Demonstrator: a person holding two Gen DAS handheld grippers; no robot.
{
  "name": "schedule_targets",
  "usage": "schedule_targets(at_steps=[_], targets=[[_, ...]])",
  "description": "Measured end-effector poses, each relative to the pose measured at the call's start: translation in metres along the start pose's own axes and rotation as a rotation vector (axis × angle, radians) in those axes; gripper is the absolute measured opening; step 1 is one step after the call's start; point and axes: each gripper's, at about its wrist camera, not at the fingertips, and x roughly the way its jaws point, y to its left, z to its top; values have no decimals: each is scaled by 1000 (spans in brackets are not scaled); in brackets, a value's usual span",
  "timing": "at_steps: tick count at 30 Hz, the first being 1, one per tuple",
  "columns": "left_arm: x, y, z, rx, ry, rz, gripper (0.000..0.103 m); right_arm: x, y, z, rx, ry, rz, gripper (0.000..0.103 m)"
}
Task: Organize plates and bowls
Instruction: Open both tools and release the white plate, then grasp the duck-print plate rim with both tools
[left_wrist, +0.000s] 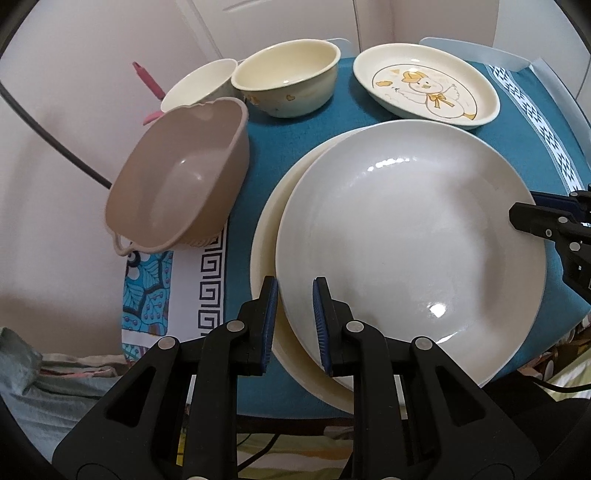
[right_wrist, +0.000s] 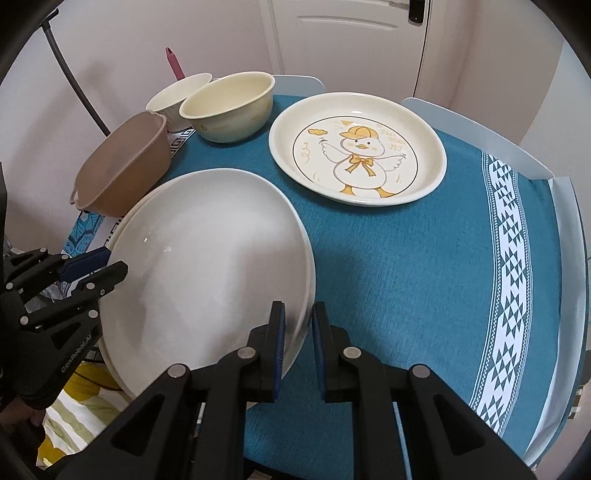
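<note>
A large white plate (left_wrist: 406, 229) (right_wrist: 207, 251) lies offset to the right over a cream plate (left_wrist: 264, 251) (right_wrist: 122, 223); I cannot tell whether they touch. My left gripper (left_wrist: 295, 286) is shut on the white plate's near-left rim. My right gripper (right_wrist: 299, 310) is shut on its right rim and also shows at the right edge of the left wrist view (left_wrist: 535, 218). Farther back stand a duck-printed plate (left_wrist: 424, 85) (right_wrist: 358, 147), a cream bowl (left_wrist: 288, 81) (right_wrist: 229, 107), a white bowl (left_wrist: 195, 85) (right_wrist: 177, 94) and a taupe handled bowl (left_wrist: 181, 177) (right_wrist: 122, 166).
Everything rests on a small table with a blue cloth (right_wrist: 388, 258), patterned white along its right side. The taupe bowl overhangs the left edge. A pink stick (right_wrist: 174, 64) and a black cable (left_wrist: 55, 147) are by the wall. Pale chair backs (right_wrist: 476, 125) line the far side.
</note>
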Motion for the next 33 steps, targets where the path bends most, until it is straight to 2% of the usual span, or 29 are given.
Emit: schedule_targets(at_steps=[4, 12, 17, 19, 20, 21, 22, 23, 24, 25, 26, 28, 31, 33], targets=[[0, 1, -1, -5, -8, 16, 17, 0, 0, -1, 3, -2, -5, 14], [-7, 6, 0, -20, -9, -15, 17, -4, -1, -2, 23, -16, 4, 13], [-48, 12, 21, -43, -82, -79, 19, -36, -13, 11, 44, -69, 13, 13], [-68, 15, 35, -52, -141, -105, 28, -51, -23, 22, 65, -106, 22, 13], [-78, 15, 43, -57, -171, -115, 51, -58, -29, 29, 83, -119, 35, 13], [-87, 16, 53, -62, -208, -125, 89, -63, -35, 35, 101, -131, 44, 14], [-94, 16, 61, -69, -245, -128, 102, -67, -40, 36, 119, -144, 48, 17], [-100, 16, 66, -76, -287, -136, 103, -72, -46, 37, 138, -157, 46, 38], [-105, 14, 75, -75, -317, -160, 103, -76, -53, 40, 147, -175, 42, 79], [-104, 10, 83, -70, -315, -185, 103, -79, -58, 43, 152, -185, 41, 99], [-101, 7, 91, -68, -301, -208, 103, -82, -64, 45, 153, -198, 41, 103], [-91, 2, 104, -83, -269, -248, 103, -85, -76, 50, 145, -216, 43, 103], [-68, -3, 122, -159, -213, -316, 103, -80, -101, 65, 123, -158, 13, 103], [-48, -6, 130, -224, -167, -364, 103, -76, -116, 79, 107, -154, -7, 103]])
